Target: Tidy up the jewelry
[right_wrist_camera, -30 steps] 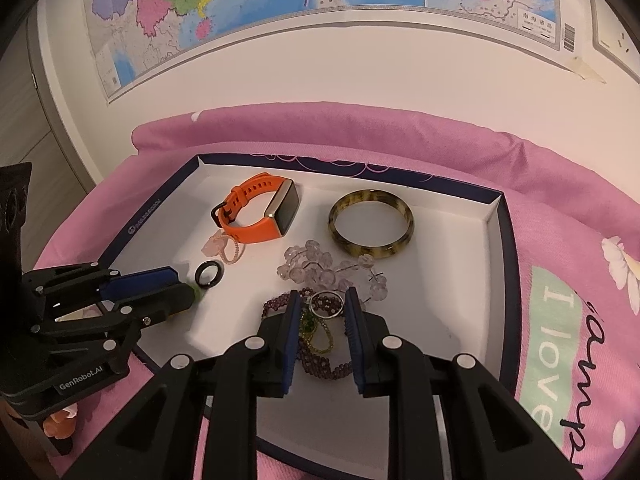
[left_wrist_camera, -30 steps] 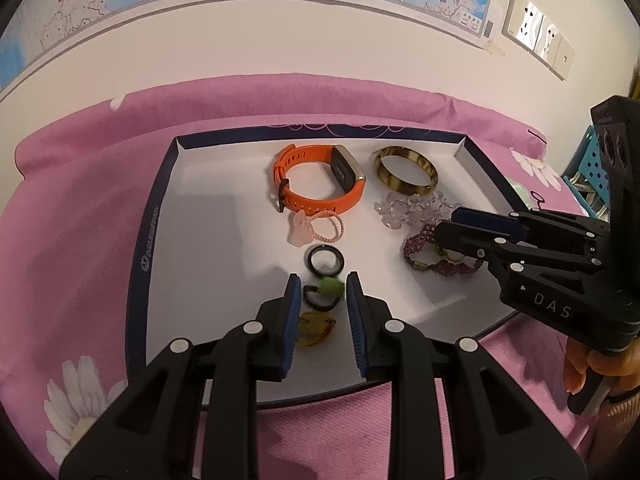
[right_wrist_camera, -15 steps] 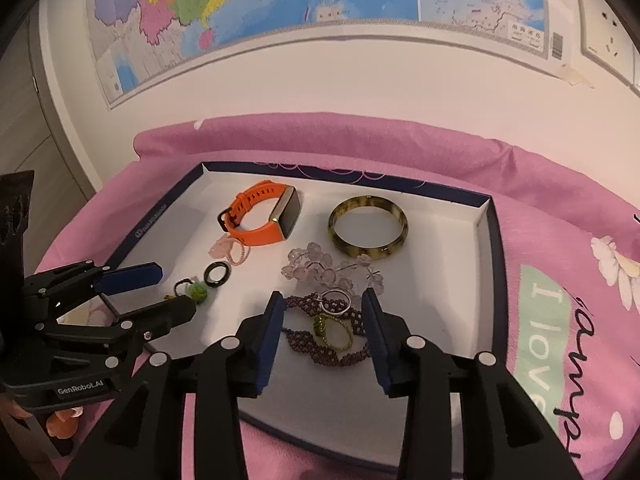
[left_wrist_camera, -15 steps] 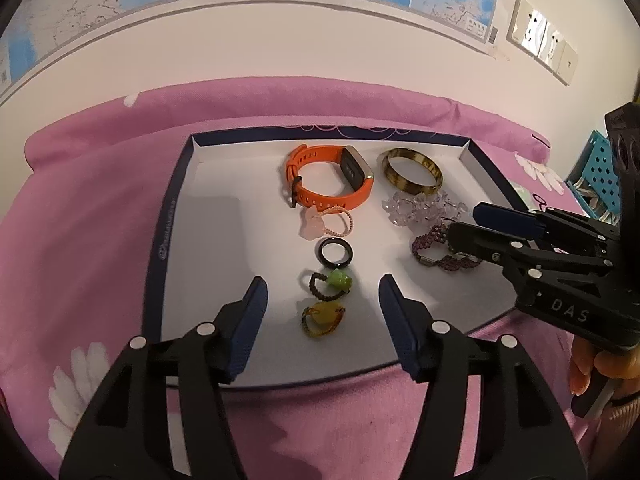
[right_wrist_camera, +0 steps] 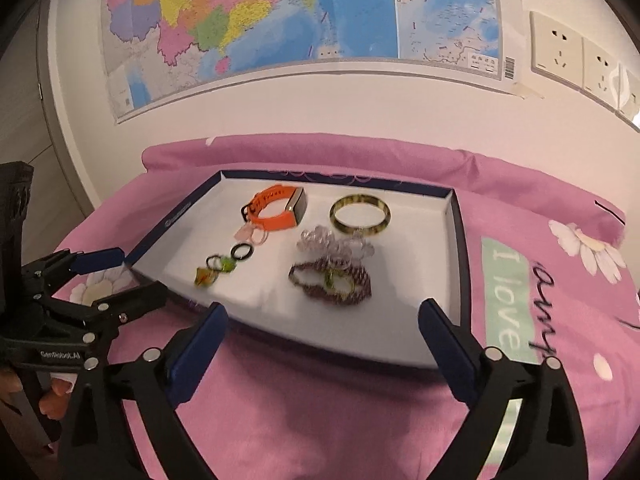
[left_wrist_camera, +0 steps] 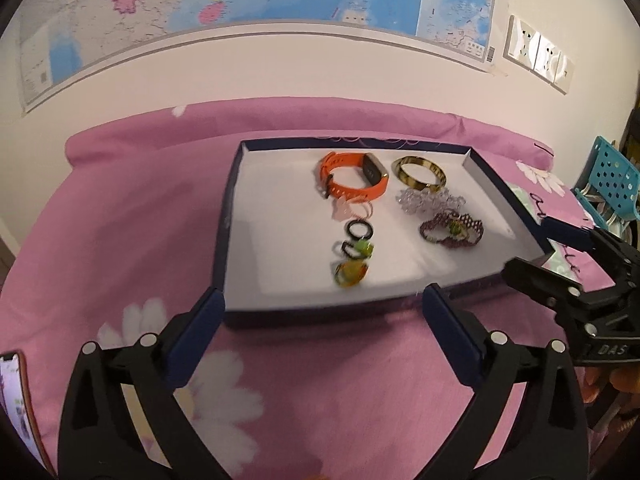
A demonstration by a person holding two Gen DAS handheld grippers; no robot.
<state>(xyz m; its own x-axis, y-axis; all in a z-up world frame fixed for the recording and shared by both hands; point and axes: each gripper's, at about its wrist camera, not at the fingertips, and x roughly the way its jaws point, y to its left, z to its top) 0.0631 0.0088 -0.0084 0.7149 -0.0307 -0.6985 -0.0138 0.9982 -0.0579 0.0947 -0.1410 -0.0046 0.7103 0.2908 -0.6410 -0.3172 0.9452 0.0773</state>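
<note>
Holding: your left gripper point(left_wrist_camera: 324, 312) and right gripper point(right_wrist_camera: 322, 324) both hang over the pink floral bedspread point(left_wrist_camera: 120, 240), just short of the tray's near edge
Left fingers: released, jaws have just been opening and stand spread wide, nothing between the pads
Right fingers: released, jaws have just been opening too, wide apart, gripping nothing
Tray: dark blue rim, white floor point(right_wrist_camera: 400, 320), resting flat on the bedspread
Left column, far to near: orange smartwatch point(left_wrist_camera: 352, 178), pale pink ring point(left_wrist_camera: 350, 210), black ring point(left_wrist_camera: 360, 230), green-bead ring point(left_wrist_camera: 356, 249), amber ring point(left_wrist_camera: 351, 273); the last is blurred
Right column, far to near: tortoiseshell bangle point(right_wrist_camera: 360, 215), clear crystal bracelet point(right_wrist_camera: 336, 245), purple beaded bracelet point(right_wrist_camera: 332, 282) with a small green ring lying on it
Backdrop: wall map point(right_wrist_camera: 280, 12) and sockets point(right_wrist_camera: 560, 56) above the bed
</note>
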